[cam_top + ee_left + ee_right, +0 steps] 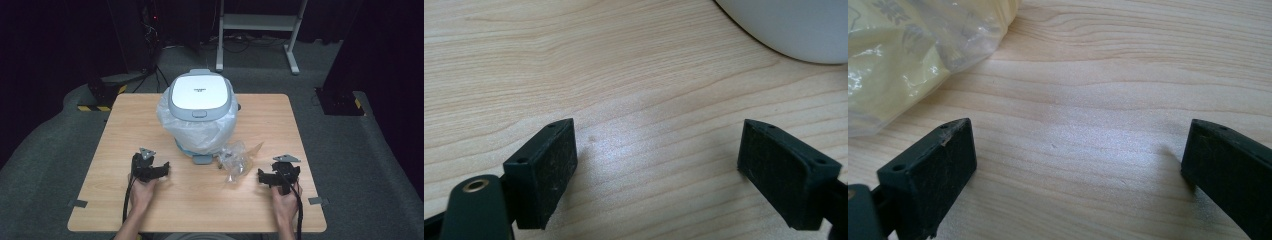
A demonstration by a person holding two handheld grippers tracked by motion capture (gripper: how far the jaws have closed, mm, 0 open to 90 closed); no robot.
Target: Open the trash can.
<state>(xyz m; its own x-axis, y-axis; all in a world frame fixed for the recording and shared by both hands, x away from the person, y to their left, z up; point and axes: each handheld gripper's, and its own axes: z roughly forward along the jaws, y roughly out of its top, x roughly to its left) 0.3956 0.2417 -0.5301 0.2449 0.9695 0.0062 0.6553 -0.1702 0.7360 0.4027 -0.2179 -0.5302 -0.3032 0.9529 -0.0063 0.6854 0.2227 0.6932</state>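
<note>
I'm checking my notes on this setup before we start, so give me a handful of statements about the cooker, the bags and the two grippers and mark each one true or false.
1. The rice cooker stands inside a clear plastic bag. True.
2. The cooker's lid is open. False: the lid is shut.
3. The left gripper holds the cooker. False: its jaws stand open over bare table, with nothing between them.
4. A small crumpled plastic bag lies on the table in front of the cooker, nearer the right gripper. True.
5. The right gripper is clamped on the small bag. False: its jaws are open and the bag lies off to one side.
</note>
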